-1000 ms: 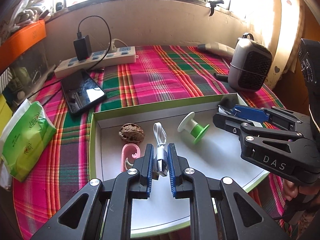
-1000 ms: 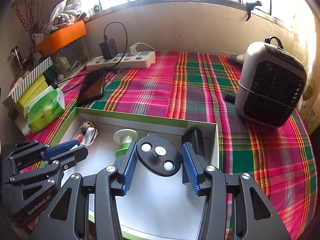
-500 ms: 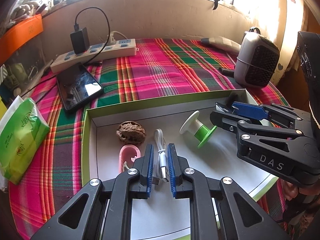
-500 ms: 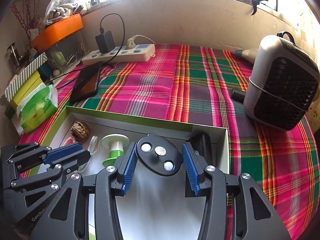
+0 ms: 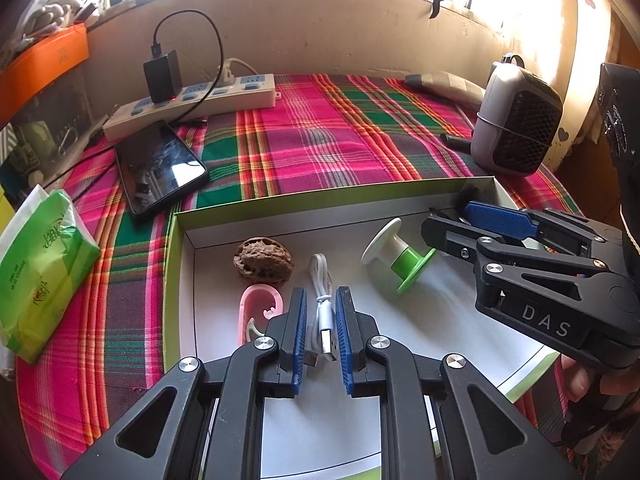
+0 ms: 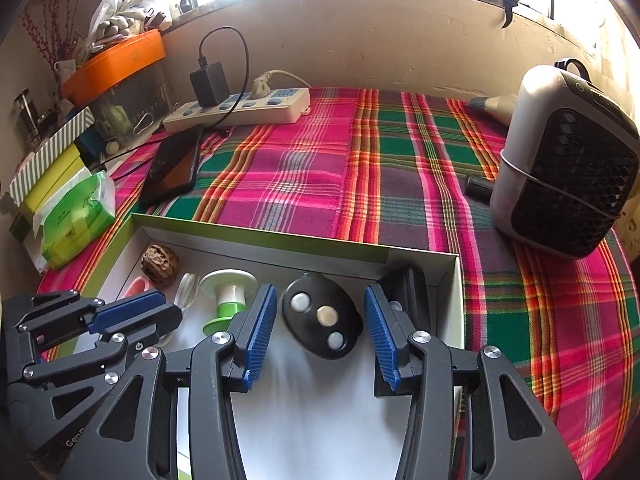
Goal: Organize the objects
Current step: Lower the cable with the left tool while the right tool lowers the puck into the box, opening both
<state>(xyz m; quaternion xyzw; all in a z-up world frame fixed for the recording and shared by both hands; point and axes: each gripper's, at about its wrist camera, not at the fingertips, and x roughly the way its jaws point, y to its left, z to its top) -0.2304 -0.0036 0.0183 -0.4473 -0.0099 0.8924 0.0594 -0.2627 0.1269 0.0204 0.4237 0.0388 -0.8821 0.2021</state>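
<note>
A green-rimmed white box (image 5: 182, 264) holds a walnut (image 5: 263, 261), a pink clip (image 5: 258, 311), a white USB cable (image 5: 325, 312) and a green-and-white spool (image 5: 400, 254). My left gripper (image 5: 322, 312) stands slightly open around the cable, which lies on the box floor. In the right wrist view a black three-button remote (image 6: 320, 315) lies on the box floor (image 6: 312, 408) between the pads of my open right gripper (image 6: 320, 320), touching neither. A black item (image 6: 404, 284) stands in the box's right corner. The right gripper also shows in the left wrist view (image 5: 472, 226).
The box rests on a plaid tablecloth (image 6: 320, 168). A phone (image 5: 160, 166), a power strip (image 5: 192, 106) with a black charger (image 5: 162, 76) and a green tissue pack (image 5: 36, 272) are at the left. A grey heater (image 6: 564, 164) stands at the right.
Both grippers have opened a little and drawn back. The remote left the right gripper's pads and now lies on the box floor. The cable lies loose between the left pads.
</note>
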